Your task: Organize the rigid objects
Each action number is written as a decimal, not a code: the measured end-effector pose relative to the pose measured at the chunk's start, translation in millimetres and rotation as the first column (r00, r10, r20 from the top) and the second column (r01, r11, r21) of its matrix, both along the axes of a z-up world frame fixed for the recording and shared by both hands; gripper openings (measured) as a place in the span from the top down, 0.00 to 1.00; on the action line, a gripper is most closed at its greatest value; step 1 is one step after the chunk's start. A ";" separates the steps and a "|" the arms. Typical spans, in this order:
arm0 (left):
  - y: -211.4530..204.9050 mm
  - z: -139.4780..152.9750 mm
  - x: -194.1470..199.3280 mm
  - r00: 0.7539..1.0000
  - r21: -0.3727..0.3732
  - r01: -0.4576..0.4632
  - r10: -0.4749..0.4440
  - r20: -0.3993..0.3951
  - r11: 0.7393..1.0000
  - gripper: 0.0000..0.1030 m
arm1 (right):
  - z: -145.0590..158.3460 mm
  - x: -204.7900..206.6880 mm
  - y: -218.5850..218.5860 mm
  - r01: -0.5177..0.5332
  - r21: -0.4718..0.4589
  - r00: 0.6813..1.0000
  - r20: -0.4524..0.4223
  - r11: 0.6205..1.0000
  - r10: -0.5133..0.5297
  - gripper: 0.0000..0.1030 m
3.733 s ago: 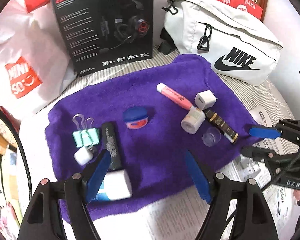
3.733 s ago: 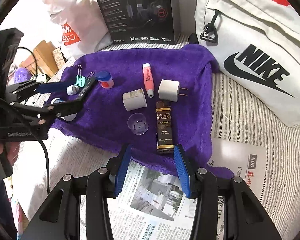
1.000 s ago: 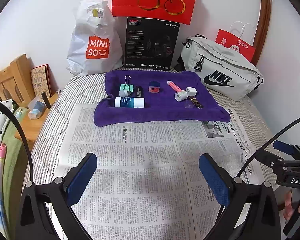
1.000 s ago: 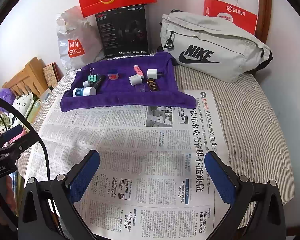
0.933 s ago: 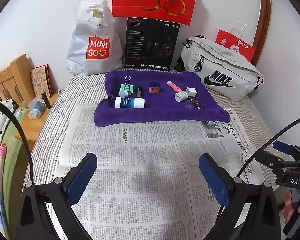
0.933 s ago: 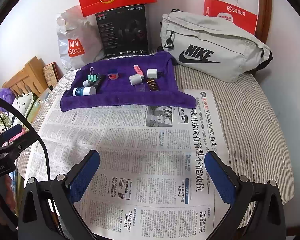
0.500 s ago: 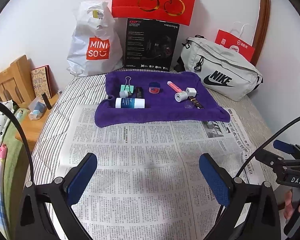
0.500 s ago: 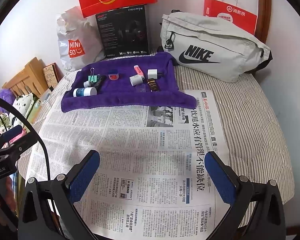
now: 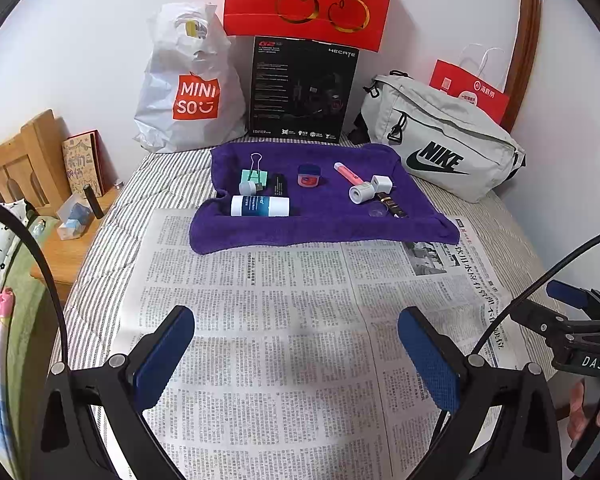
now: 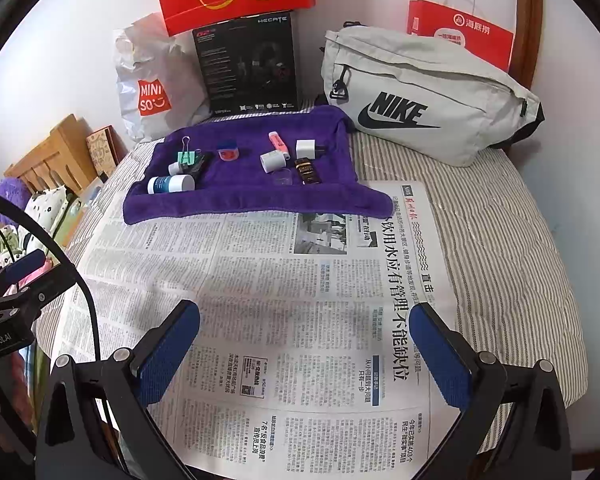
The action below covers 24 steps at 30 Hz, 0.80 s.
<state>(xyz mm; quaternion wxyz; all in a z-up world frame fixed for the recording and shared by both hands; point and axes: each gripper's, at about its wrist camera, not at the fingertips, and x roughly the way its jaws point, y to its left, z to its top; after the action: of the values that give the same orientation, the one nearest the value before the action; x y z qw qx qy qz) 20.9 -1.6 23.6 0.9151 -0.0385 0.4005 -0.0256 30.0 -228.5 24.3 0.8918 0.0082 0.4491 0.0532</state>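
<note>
Now you have pulled both grippers back: left gripper (image 9: 296,354) and right gripper (image 10: 304,350) hang spread and empty, lower frame, while the small items sit on the purple towel (image 9: 324,224), upper centre, apparently sorted.

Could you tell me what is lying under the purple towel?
The purple towel lies on the striped bedding, and its front edge overlaps the newspaper. Anything else beneath the towel is covered and cannot be seen.
</note>
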 end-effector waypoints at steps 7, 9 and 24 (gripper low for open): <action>-0.8 0.2 -0.6 1.000 0.000 0.000 0.000 -0.001 1.000 0.00 | 0.3 0.1 -0.5 0.000 0.002 1.000 0.000 1.000 0.000 0.00; -0.7 -0.1 -1.8 1.000 0.004 0.002 -0.002 -0.001 1.000 0.00 | 0.4 -0.5 -0.1 0.002 0.002 1.000 0.001 1.000 -0.002 0.00; 0.5 -0.5 -2.8 1.000 0.000 0.005 -0.005 -0.004 1.000 0.00 | 1.4 -2.8 -2.8 0.006 -0.001 1.000 0.002 1.000 -0.006 0.00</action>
<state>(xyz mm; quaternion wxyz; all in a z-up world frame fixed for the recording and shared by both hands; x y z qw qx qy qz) 18.2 -1.1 23.2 0.9143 -0.0378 0.4023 -0.0278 27.1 -231.3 25.7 0.8924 0.0091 0.4484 0.0503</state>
